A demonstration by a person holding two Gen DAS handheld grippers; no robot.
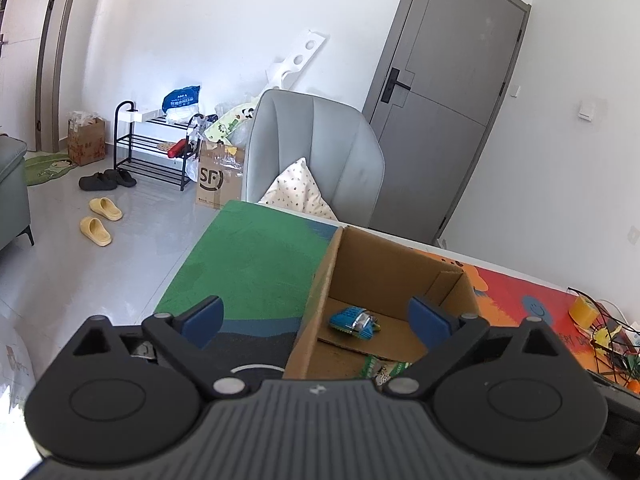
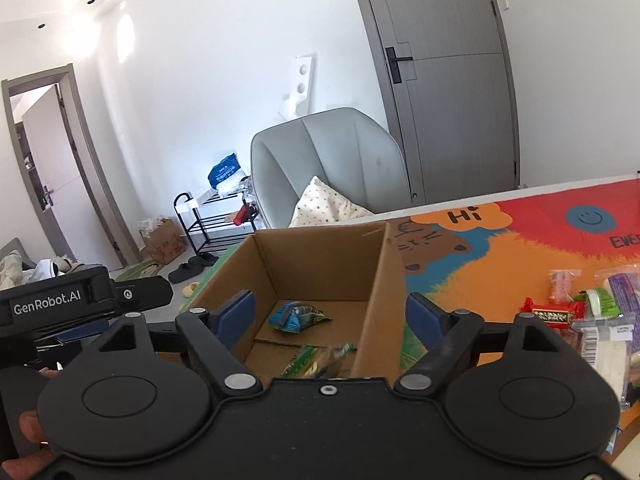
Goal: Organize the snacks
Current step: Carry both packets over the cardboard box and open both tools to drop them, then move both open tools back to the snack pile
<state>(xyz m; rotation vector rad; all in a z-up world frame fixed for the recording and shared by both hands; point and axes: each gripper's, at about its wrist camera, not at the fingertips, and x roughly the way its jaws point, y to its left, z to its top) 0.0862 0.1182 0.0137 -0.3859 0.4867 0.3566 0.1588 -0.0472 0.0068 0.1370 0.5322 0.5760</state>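
I see both hand-held grippers, left (image 1: pixel 316 316) and right (image 2: pixel 331 312), spread over the box (image 1: pixel 394 264); only the right view shows the snack pile (image 2: pixel 592 320) (on the bench (image 2: pixel 520 248)).

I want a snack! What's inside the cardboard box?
Inside the cardboard box lie a blue packet and a green packet. The right tool hides the box's near corner.

A lived-in home: a grey armchair (image 1: pixel 312 152) with a patterned cushion (image 1: pixel 298 192), a black shoe rack (image 1: pixel 154 148), yellow slippers (image 1: pixel 100 220) on the tiled floor, cardboard boxes (image 1: pixel 86 140) and a grey interior door (image 1: pixel 452 92).
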